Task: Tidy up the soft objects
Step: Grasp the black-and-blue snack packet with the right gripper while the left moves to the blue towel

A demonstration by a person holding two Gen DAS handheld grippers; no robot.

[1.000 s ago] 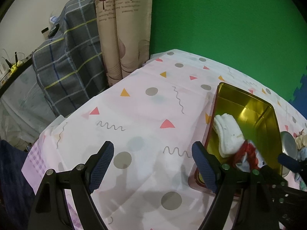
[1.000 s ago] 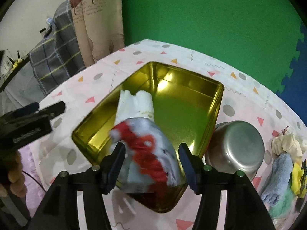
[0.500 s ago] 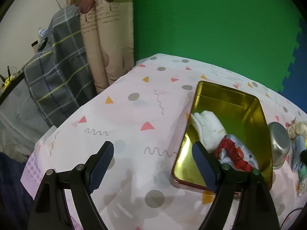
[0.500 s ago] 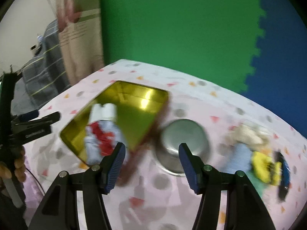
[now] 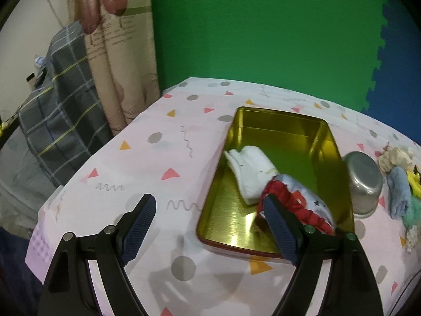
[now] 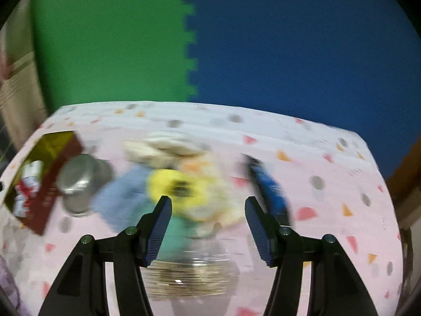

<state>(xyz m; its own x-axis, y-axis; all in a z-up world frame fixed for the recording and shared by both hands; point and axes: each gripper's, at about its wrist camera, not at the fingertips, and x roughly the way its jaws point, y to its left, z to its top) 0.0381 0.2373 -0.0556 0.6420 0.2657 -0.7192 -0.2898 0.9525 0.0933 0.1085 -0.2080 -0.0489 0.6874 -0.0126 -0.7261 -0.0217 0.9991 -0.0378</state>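
Note:
A gold tin tray (image 5: 326,137) lies on the patterned tablecloth and holds a white sock (image 5: 252,168) and a red-and-white cloth (image 5: 297,202). My left gripper (image 5: 210,226) is open and empty, just left of the tray's near end. My right gripper (image 6: 208,223) is open and empty above a blurred pile of soft things: a yellow piece (image 6: 171,184), a light blue cloth (image 6: 123,194), a cream piece (image 6: 163,147) and a dark blue item (image 6: 268,184). The tray also shows at the far left of the right wrist view (image 6: 50,142).
A small steel pot (image 5: 363,181) stands against the tray's right side, also in the right wrist view (image 6: 79,176). A shiny round object (image 6: 189,276) lies blurred below my right gripper. A plaid-covered chair (image 5: 58,110) and a curtain (image 5: 118,52) stand past the table's left edge.
My right gripper let go of the red-and-white cloth in the tray and swung right over the pile. My left gripper drew back and turned a little towards the tray.

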